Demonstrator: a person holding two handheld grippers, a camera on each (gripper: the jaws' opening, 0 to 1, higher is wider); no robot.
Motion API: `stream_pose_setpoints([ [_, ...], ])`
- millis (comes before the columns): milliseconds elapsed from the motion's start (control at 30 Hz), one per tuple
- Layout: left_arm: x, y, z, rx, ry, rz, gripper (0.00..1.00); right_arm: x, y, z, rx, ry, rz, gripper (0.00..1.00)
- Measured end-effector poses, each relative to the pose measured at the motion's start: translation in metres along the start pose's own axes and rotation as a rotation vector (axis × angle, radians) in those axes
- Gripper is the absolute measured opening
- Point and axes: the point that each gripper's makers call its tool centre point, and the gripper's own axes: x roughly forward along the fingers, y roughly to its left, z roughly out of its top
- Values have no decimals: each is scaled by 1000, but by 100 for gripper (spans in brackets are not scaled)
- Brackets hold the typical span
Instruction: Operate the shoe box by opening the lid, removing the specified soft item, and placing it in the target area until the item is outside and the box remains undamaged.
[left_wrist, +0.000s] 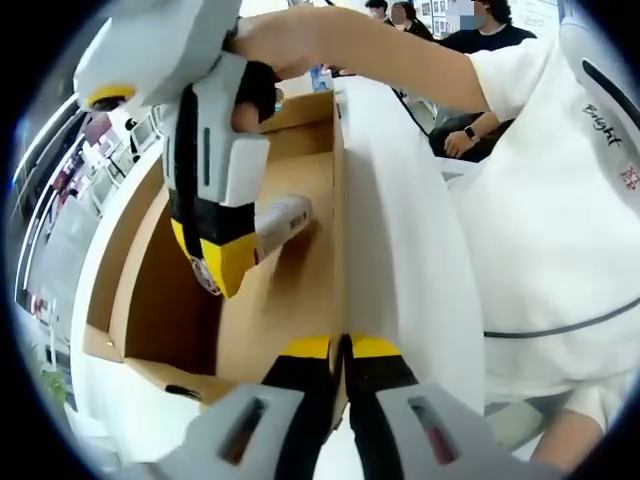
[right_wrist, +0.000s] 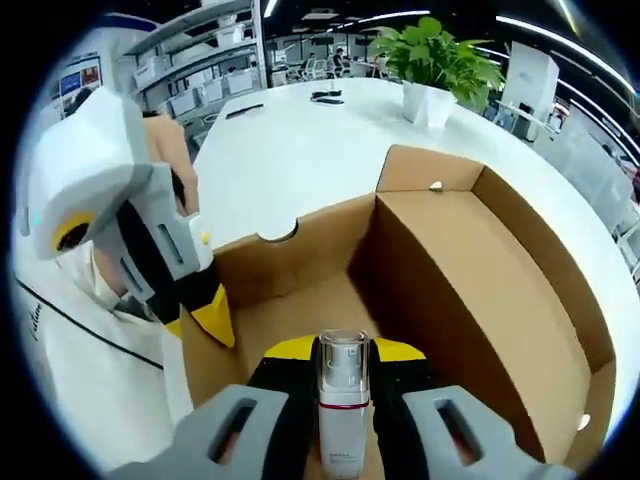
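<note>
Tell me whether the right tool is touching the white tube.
Touching. The right gripper view shows the right tool with its jaws closed against both sides of the white tube, inside the open shoe box.

A big white desk (right_wrist: 300, 140) carries the things. A green plant (right_wrist: 435, 55) in a white pot (right_wrist: 425, 103) stands near the far edge of the desk. Two small dark things (right_wrist: 325, 96) lie near that far edge too. Shelves (right_wrist: 190, 60) stand behind the desk. People in dark tops (left_wrist: 470, 40) sit past the desk.
</note>
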Motion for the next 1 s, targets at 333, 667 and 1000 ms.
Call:
stream_pose_setpoints([
  [333, 0, -1, 0, 0, 2, -7, 3, -22, -22, 15, 130, -245, -54, 18],
  [667, 0, -1, 0, -4, 3, -1, 3, -32, -26, 21, 134, -332, -114, 18],
  [1000, 0, 0, 0, -3, 1, 0, 3, -60, -37, 38, 91, -522, -249, 18],
])
